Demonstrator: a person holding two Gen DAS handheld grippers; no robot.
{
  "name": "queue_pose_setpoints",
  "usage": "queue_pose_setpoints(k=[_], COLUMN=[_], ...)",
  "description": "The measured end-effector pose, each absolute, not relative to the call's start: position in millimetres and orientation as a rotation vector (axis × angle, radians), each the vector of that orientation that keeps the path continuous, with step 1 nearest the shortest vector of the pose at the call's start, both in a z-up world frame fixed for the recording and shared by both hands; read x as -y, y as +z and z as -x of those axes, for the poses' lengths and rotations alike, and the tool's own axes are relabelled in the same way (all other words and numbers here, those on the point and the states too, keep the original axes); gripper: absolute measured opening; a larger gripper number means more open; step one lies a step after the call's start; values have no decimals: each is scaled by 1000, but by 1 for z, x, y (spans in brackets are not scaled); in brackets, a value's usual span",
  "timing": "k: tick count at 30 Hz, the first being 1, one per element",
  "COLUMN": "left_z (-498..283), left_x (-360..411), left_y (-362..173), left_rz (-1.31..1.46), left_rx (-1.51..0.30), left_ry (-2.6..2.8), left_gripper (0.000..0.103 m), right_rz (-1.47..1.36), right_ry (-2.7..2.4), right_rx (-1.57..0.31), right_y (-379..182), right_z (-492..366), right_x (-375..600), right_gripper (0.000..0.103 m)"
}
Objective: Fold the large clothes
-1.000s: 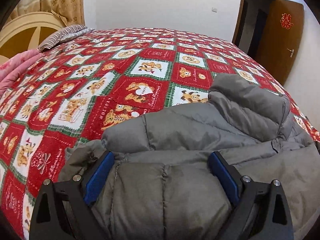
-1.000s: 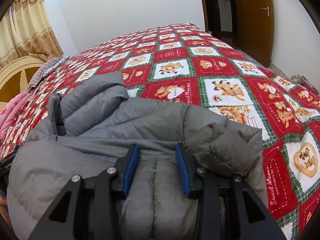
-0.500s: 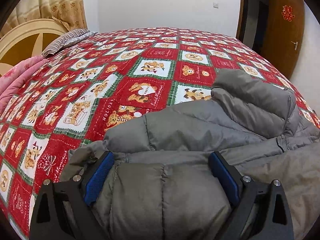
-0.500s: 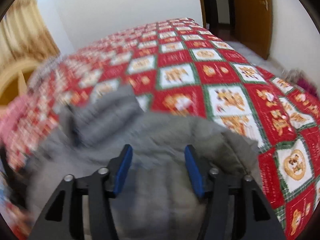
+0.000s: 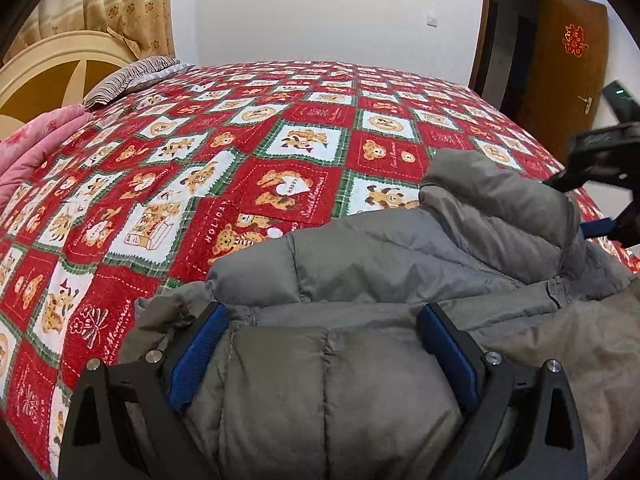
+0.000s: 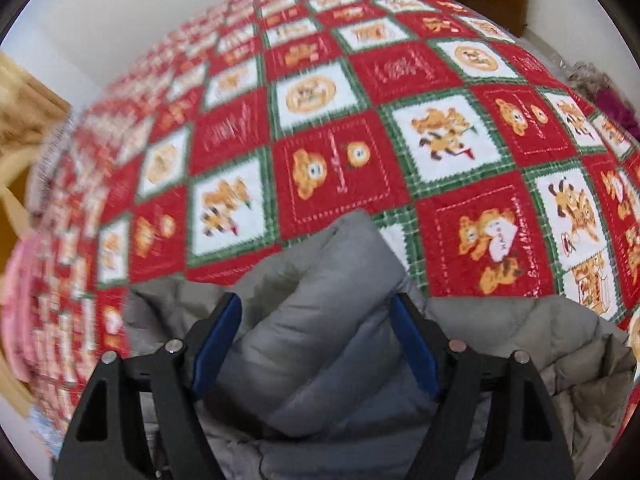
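A grey padded jacket (image 5: 400, 264) lies folded on the bed with its collar (image 5: 492, 204) up at the right. My left gripper (image 5: 320, 324) is open, its blue pads wide apart over the jacket's near fold. My right gripper (image 6: 318, 312) is open, its fingers straddling the jacket's collar (image 6: 320, 276) from above. The right gripper also shows at the right edge of the left wrist view (image 5: 600, 200). The right wrist view is blurred.
The bed has a red, white and green bear-pattern quilt (image 5: 248, 152). A pink blanket (image 5: 36, 140), a striped pillow (image 5: 132, 76) and a cream headboard (image 5: 52, 64) are at the left. A brown door (image 5: 564, 68) stands at the right.
My right gripper opened wider and moved left from the jacket's right end to over the collar. The left gripper stayed open over the near fold.
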State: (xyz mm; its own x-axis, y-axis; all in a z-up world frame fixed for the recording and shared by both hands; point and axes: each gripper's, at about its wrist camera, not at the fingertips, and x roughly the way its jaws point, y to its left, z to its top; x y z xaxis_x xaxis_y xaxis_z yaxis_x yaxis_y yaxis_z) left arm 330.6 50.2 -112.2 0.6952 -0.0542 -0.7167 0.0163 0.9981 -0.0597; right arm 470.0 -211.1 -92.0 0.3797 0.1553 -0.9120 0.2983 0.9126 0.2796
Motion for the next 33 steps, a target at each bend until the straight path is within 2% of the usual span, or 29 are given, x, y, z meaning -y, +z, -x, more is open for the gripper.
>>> queue_pose_setpoints(k=[4,6,7,8,11,19,25,30,33], left_z=[-331,-331,-331,-331,-331,-331,-328,-336,-361], left_x=[-51,-51,-51,-51,-51,-50,-62,-65,-40], left_y=[-112,-112,-112,-112,-112,-112,-103,-60,-34], left_rz=[57,58,57,57,60,61,148,269,272], left_rx=[-799,-799,-800,-801,-805,-817,-840,-855,-885], left_ry=[-44,-45,-44,-45,-53,-93,-208,-313,-355], left_gripper=[97,97,97,97,97,97,97,97,97], right_rz=[-373,-363,-355,-346,-333,-318,-262,-273,-288], right_ry=[-102,-77,-65,-51,-32,-28,14,31,25], right_rx=[-1212,-1219,-1228,-1230,-1225,-1153,-910,-854,-832], right_y=[-94,-93,-92,-91,-86,-105,-117,-118,-118], right_z=[-462,-454,-450,-443,-425,-371,-341,-324,-313], right_x=[204,207,209,213,221,255,258,265,269], right_gripper=[78,61,46,37,25,13,13,13,13])
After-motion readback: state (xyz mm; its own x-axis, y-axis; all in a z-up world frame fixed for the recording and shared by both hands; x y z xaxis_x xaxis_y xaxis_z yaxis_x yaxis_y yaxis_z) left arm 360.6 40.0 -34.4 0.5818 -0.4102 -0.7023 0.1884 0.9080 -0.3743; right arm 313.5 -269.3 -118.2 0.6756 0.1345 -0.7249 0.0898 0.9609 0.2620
